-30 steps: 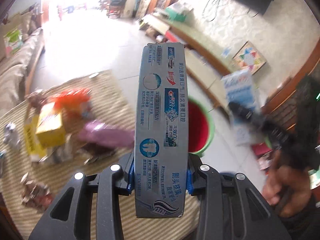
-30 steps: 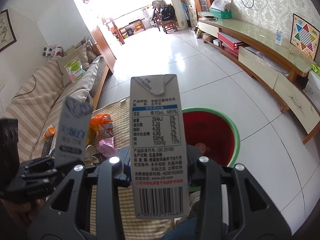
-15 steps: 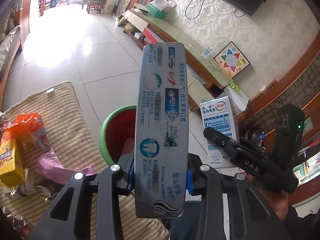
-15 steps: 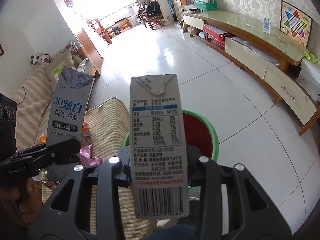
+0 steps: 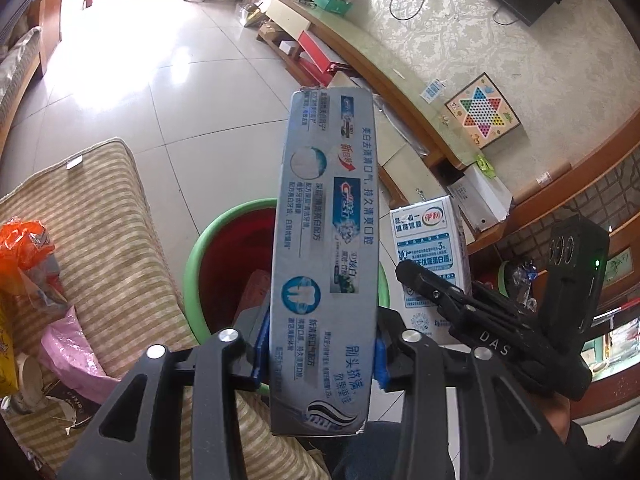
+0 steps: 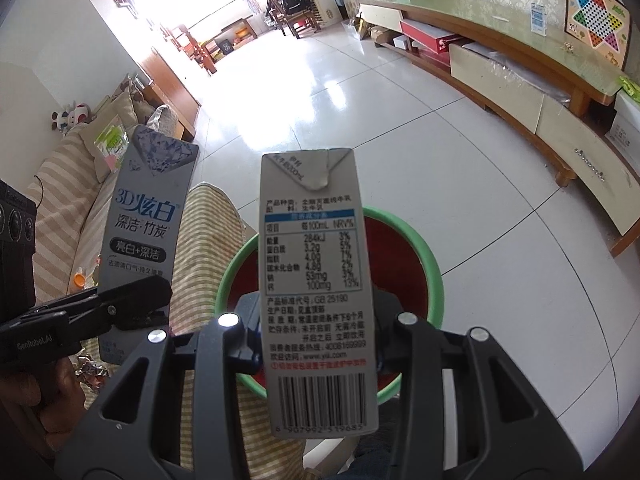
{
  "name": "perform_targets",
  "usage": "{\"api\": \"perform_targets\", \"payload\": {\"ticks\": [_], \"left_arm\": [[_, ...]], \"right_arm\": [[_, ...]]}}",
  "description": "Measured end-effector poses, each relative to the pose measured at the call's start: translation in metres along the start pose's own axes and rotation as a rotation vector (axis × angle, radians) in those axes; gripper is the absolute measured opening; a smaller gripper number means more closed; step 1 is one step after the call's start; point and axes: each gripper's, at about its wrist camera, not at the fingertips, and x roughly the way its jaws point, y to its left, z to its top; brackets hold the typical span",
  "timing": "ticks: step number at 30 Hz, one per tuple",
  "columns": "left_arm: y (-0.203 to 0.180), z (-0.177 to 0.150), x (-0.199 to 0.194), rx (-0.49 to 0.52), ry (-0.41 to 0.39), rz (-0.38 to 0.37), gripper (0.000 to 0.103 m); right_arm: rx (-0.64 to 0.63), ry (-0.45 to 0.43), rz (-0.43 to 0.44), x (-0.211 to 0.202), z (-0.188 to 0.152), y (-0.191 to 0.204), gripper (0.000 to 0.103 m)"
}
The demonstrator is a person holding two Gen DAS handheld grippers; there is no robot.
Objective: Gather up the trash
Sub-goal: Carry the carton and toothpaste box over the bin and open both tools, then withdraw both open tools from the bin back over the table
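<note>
Here, the left gripper (image 5: 320, 350) is seen clamped on a grey toothpaste box (image 5: 324, 256), held lengthwise with its far end toward 12 o'clock. The right gripper (image 6: 318, 326) is likewise clamped on a milk carton (image 6: 316, 280), its barcode end nearest the camera. In the left wrist view the right gripper (image 5: 444, 300) appears at 3 o'clock with the carton (image 5: 430, 248) upright in it; in the right wrist view the toothpaste box (image 6: 146, 232) appears at 9 o'clock.

Just beyond both held items, a red basin with a green rim (image 6: 434, 264) is seen on the tiled floor (image 6: 460, 152), with some item lying inside it (image 5: 258, 286). Its 9 o'clock edge lies beside a striped cushioned surface (image 5: 108, 248), on which an orange bag (image 5: 24, 240) and a pink bag (image 5: 68, 348) lie at 9 o'clock. Open tiled floor extends from the basin toward 12 and 3 o'clock. The far boundary is formed by a long low cabinet (image 6: 500, 52), on which a checkers board (image 6: 598, 36) is leaned.

Compared with half a second earlier, the basin is centred more fully behind both items, and the grips are unchanged.
</note>
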Motion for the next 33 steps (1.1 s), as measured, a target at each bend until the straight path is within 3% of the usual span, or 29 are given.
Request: {"api": "perform_targets", "payload": {"ticks": [1,2,3,7,10,12,16,25,33], "left_arm": [[0.001,0.001,0.001,-0.011,-0.007,-0.007,0.065],[0.002,0.002,0.002,-0.020,-0.014,-0.011,0.072],[0.003,0.002,0.001,-0.027,-0.021,-0.016,0.075],[0.010,0.003,-0.009,-0.023,-0.062,-0.002,0.075],[0.017,0.002,-0.020,-0.045,-0.096,0.009,0.075],[0.021,0.001,-0.030,-0.053,-0.114,0.020,0.078],[0.025,0.002,-0.054,-0.059,-0.146,0.081,0.095],[0.039,-0.020,-0.128,-0.031,-0.214,0.187,0.095],[0.081,-0.073,-0.197,-0.085,-0.253,0.254,0.095]], "right_arm": [[-0.002,0.002,-0.003,0.002,0.000,0.001,0.037],[-0.006,0.006,-0.005,0.005,0.002,0.000,0.039],[-0.013,0.015,-0.001,0.007,0.003,0.002,0.048],[-0.037,-0.006,-0.019,0.007,0.006,0.007,0.079],[-0.045,-0.016,-0.032,0.004,0.006,0.011,0.087],[-0.053,-0.019,-0.044,0.001,0.005,0.015,0.098],[-0.072,-0.021,-0.070,-0.005,0.004,0.025,0.098],[-0.146,-0.048,-0.062,-0.031,-0.009,0.081,0.098],[-0.210,-0.042,-0.014,-0.042,-0.030,0.139,0.098]]}}
